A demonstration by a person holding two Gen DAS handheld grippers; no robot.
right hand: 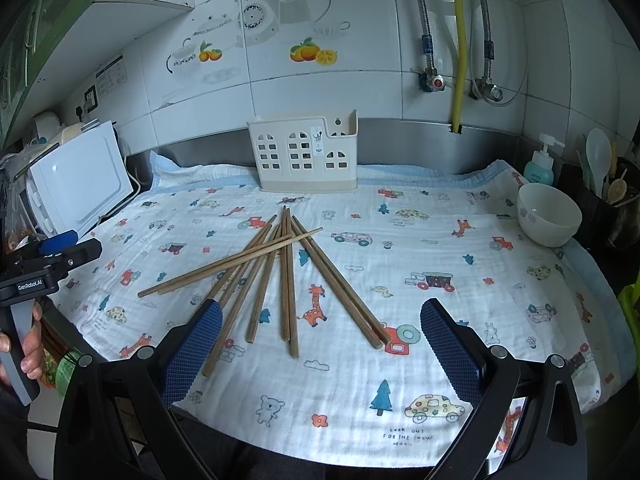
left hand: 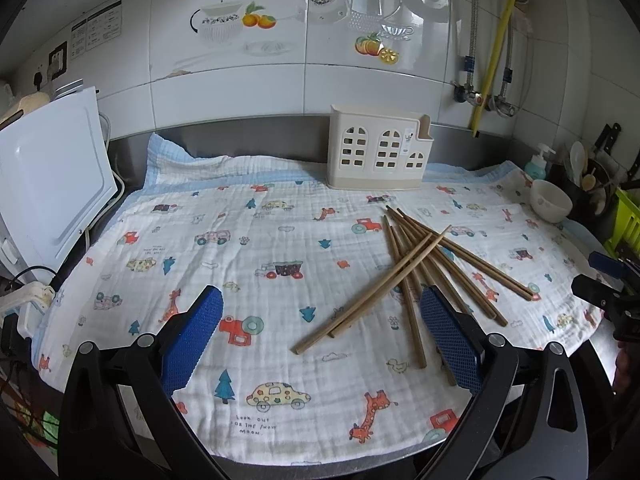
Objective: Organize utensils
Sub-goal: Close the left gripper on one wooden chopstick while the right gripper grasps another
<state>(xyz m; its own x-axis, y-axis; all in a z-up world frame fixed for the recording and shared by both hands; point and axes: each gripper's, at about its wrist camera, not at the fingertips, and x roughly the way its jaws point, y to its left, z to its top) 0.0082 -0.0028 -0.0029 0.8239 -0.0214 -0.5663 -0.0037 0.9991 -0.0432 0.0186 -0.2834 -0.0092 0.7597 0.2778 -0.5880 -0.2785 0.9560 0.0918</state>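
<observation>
The printed cloth (right hand: 400,208) covers the whole counter, soft and wrinkled, so it will give and bunch under any finger you press into it. At its back edge, against the steel splashback, stands the cream utensil holder (right hand: 306,156), upright and open at the top; it looks like light plastic and may slide or tip if you nudge it.

The chopsticks (right hand: 286,272) lie loose in the middle of the cloth, well apart from the holder, fanned out with 2 crossing over the others. I judge them light, stiff and smooth, likely to roll or pivot if you pinch near an end. Take 1 at about mid-length, starting with a top crossing stick.

Your right gripper (right hand: 320,344) hovers just short of their near ends, jaws spread wide, holding nothing. Your left gripper (left hand: 320,336) is equally wide and empty, with the near ends lying between its pads.
</observation>
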